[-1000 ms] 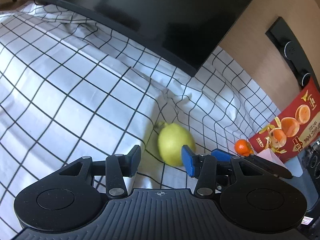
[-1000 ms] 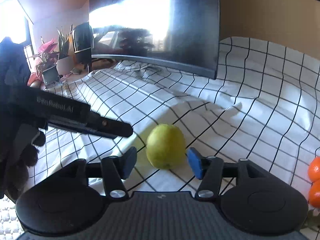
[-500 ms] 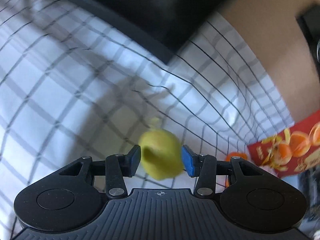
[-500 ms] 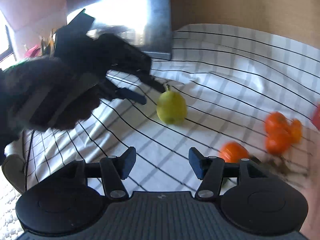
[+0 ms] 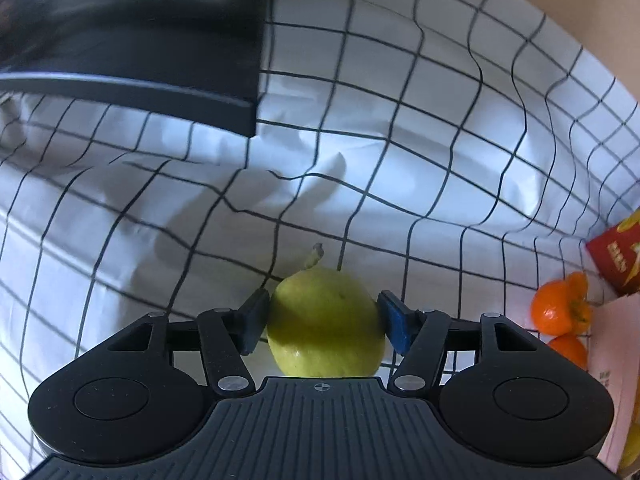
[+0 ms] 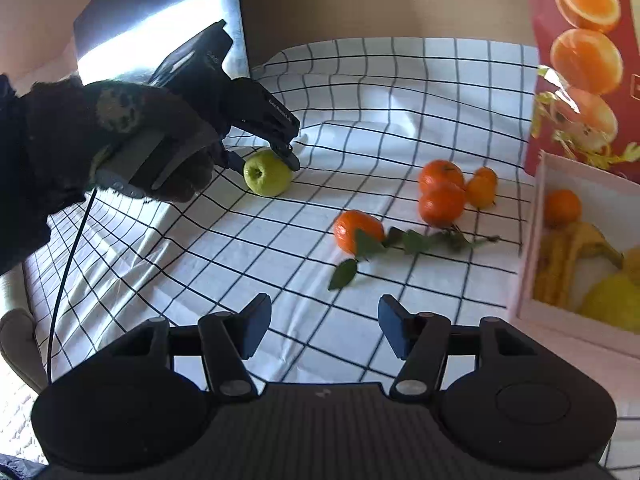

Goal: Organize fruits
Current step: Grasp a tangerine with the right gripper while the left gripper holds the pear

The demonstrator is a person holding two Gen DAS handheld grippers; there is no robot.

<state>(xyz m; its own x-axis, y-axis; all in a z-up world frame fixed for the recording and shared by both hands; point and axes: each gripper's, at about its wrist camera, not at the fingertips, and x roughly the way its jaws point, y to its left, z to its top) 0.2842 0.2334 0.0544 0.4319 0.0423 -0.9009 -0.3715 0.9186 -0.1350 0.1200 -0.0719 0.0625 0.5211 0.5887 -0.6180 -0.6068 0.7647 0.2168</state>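
A yellow-green pear (image 5: 325,322) lies on the checked cloth, stem pointing away. My left gripper (image 5: 323,322) has a finger on each side of it, jaws touching or nearly touching its sides. The right wrist view shows the same pear (image 6: 267,176) between the left gripper's fingers (image 6: 286,156), resting on the cloth. My right gripper (image 6: 324,326) is open and empty, held back above the cloth. Several mandarins (image 6: 440,192) and one with a leafy twig (image 6: 357,230) lie ahead of it. A pale pink box (image 6: 532,240) at right holds a mandarin, bananas and yellow fruit.
A dark monitor (image 5: 132,32) stands at the back left on the cloth. A red orange-printed bag (image 6: 580,60) stands behind the box. Two mandarins (image 5: 560,314) show at the right edge of the left wrist view. A wooden wall lies behind.
My left gripper has moved onto the pear, its fingers now on both sides of it. My right gripper has pulled back and swung right, away from the pear, bringing mandarins and box into view.
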